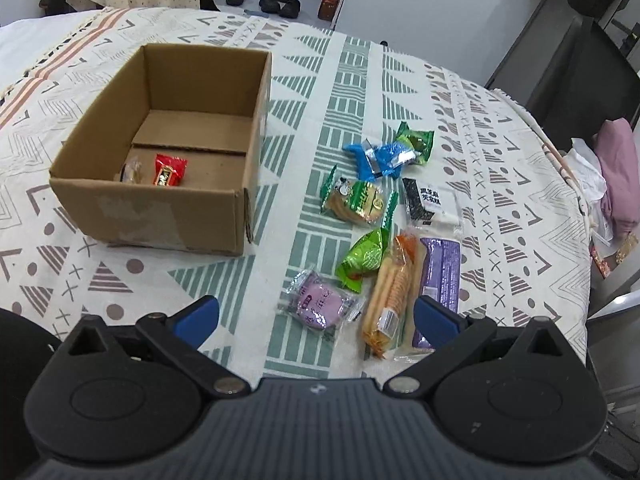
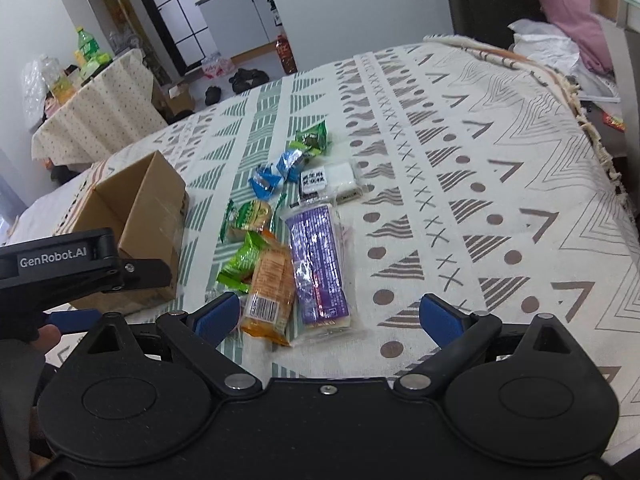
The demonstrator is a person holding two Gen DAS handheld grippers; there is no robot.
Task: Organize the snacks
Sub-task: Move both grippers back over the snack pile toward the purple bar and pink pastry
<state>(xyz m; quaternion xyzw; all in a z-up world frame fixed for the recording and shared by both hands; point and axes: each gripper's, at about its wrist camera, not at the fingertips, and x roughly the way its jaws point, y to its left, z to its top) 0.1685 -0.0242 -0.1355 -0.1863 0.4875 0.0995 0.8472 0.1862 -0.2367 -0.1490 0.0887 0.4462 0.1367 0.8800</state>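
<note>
Surface: a bed covered by a patterned cloth [image 1: 360, 80] in green, brown and white.

Container: cardboard box [image 1: 160, 216], open-topped, on the left part of the cloth. Inside, near its front wall: a red wrapped candy [image 1: 170, 170] and, just left of it, a clear-wrapped item [image 1: 132, 171] whose contents cannot be made out.

Loose snacks, grouped on the cloth to the right of the box, apart from it:
- dark green packet [image 1: 418, 140], farthest back, partly under the blue one;
- blue wrapper [image 1: 380, 158], crumpled;
- round crackers in green-edged wrap [image 1: 358, 202];
- black-and-white sachet [image 1: 430, 202], right of the crackers;
- bright green packet [image 1: 364, 258], touching the orange pack;
- purple round cake in clear wrap [image 1: 318, 306], nearest the left gripper;
- long orange biscuit pack [image 1: 390, 296], lying lengthwise;
- long purple bar pack [image 1: 440, 276], just beside the orange pack on its right.

Left gripper [image 1: 316, 318]: above the near edge of the cloth, jaws wide apart, holding nothing; purple cake and orange pack lie between its blue tips in view.

Right gripper [image 2: 330, 316]: jaws wide apart, empty, the ends of the orange and purple packs lying between the tips. The left gripper's body shows at this view's left edge, in front of the box.
</note>
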